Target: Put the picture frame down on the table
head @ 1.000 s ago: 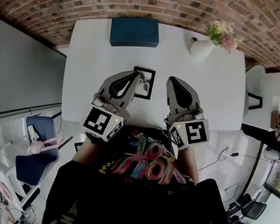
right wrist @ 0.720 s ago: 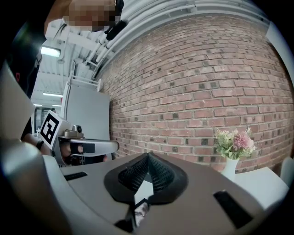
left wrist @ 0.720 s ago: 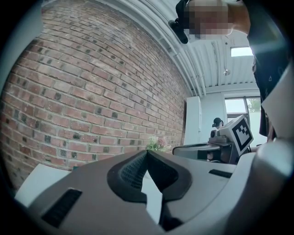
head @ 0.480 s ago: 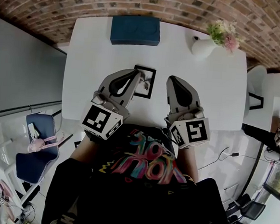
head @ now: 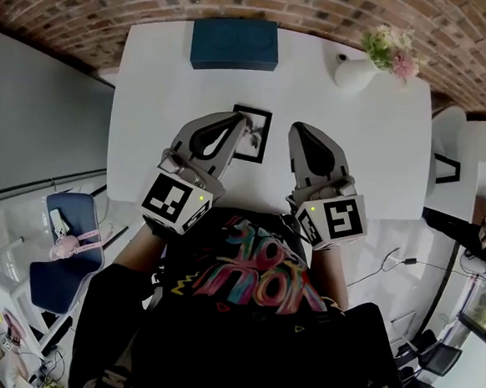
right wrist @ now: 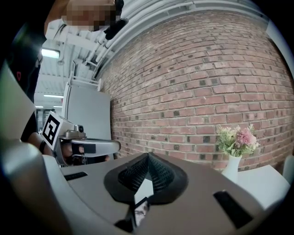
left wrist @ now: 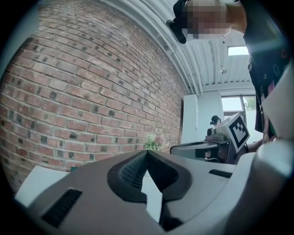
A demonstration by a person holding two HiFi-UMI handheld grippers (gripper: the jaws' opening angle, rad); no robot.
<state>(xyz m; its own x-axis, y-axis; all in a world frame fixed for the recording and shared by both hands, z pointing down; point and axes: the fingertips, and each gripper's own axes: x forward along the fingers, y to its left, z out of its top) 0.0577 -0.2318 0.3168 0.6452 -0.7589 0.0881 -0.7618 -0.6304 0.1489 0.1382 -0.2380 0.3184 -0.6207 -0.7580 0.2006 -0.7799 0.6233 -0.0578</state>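
Observation:
A black picture frame (head: 254, 135) with a grey photo lies flat on the white table (head: 355, 148), near its front middle. My left gripper (head: 242, 120) hovers over the frame's left edge and hides part of it; its jaws are shut with nothing between them (left wrist: 147, 152). My right gripper (head: 296, 134) hangs just right of the frame, also shut and empty (right wrist: 148, 155). Below the closed jaws in the right gripper view, a corner of the frame (right wrist: 139, 212) shows. Each gripper view shows the other gripper beside it.
A dark blue box (head: 235, 44) lies at the table's far edge, and a white vase (head: 355, 74) with pink flowers stands at the far right. A brick wall (head: 90, 9) runs behind the table. A blue chair (head: 62, 258) stands left of the person.

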